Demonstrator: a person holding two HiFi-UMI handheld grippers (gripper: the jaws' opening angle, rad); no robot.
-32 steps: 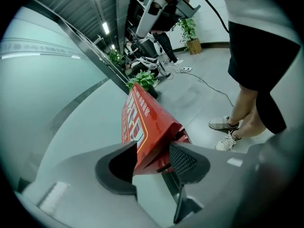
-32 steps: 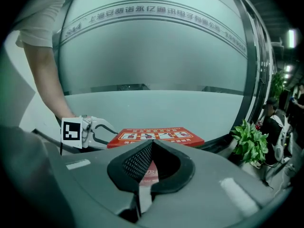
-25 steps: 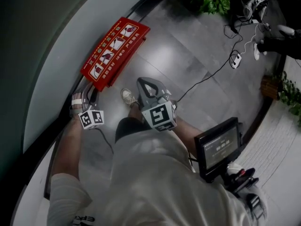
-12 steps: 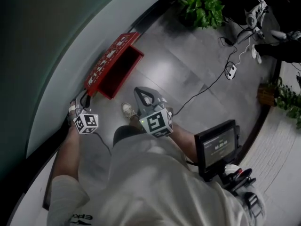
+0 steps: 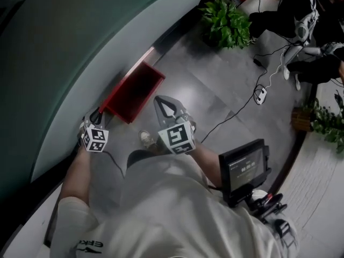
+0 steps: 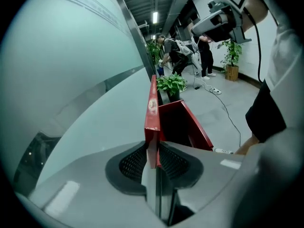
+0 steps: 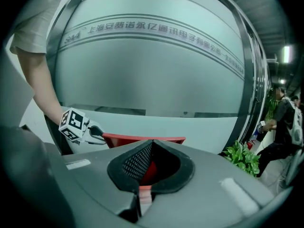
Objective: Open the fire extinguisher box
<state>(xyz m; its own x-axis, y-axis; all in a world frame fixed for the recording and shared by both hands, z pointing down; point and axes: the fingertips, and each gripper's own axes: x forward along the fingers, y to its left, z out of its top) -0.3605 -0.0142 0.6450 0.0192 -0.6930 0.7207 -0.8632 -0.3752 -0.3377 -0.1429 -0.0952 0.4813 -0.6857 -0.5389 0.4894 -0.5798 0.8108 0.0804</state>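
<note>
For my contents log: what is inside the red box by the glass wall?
Only bare red inner walls show in the red box; no extinguisher is visible. Shadow below the raised lid hides the bottom.

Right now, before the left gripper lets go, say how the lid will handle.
The lid looks thin, stiff metal: it should swing as one rigid panel. Held upright by the left gripper, it may drop shut or lean on the glass wall if released.

Grey tiled floor (image 5: 215, 98) here, red box (image 5: 137, 93) open against the wall (image 5: 80, 63), potted plant (image 5: 226, 23) beyond, cable (image 5: 236, 114) trailing across.
</note>
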